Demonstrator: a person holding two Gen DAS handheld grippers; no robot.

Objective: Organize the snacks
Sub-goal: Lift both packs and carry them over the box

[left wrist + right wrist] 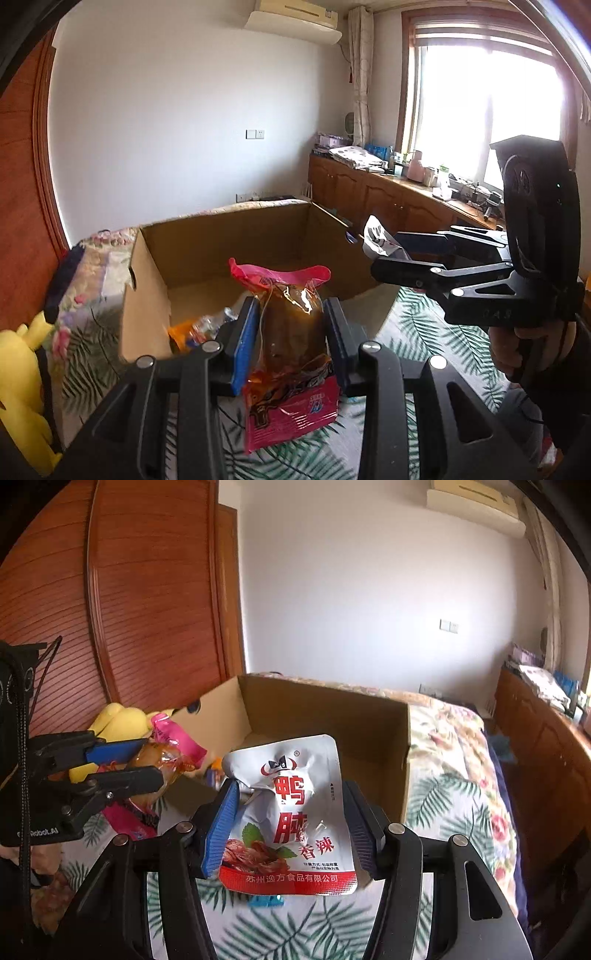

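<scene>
Bedroom walls, a wooden wardrobe and a bright window frame the scene, and a bed (454,760) with a leaf-and-flower cover serves as the work area. On it an open cardboard box (229,236) is set, its top flaps folded away, presumably so that snacks can be dropped in from above; a few small packets (195,328) are already seen at its near left corner. A yellow plush toy (118,720) is lying left of the box.

Both grippers are held up in front of the box, near its open side, which suggests that each load is about to be carried over the rim. The left gripper (291,332) is clenched on a pink packet (291,369) with a clear window, gripped across its middle. The right gripper (291,823) is clamped on a silver pouch (291,812) with red lettering, pinched at both side edges so that it stands upright.
</scene>
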